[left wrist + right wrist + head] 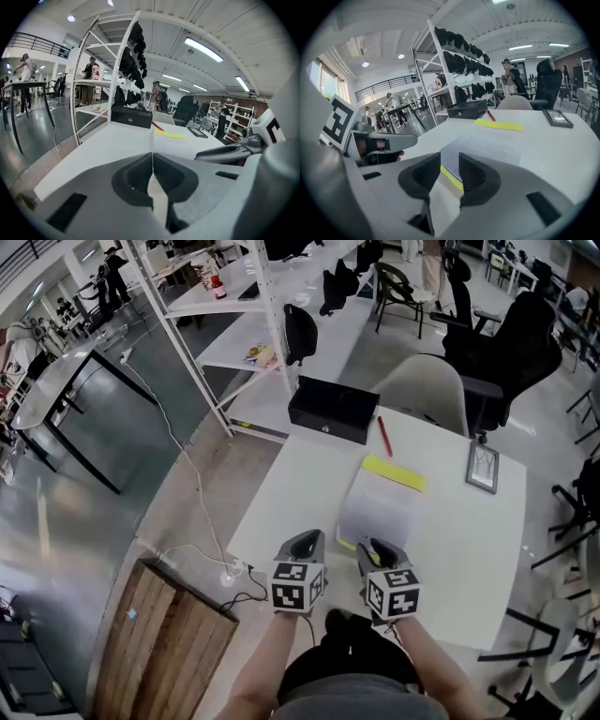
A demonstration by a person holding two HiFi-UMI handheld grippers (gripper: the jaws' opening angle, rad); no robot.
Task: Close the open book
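Only gripper views reveal gaps, left tongs [152, 157] closed, empty, right tongs [450, 164] parted before book [490, 146] corner, holding nothing

Head view steeply down on white table [469, 559]; both gripper views low, forward across it.

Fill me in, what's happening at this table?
A person holds a gripper in each hand at a white table. The book lies flat in front of them with a printed page facing up, so it looks not yet closed. The right gripper sits at the book's near edge, jaws apart, gripping nothing. The left gripper is shut and empty beside it.
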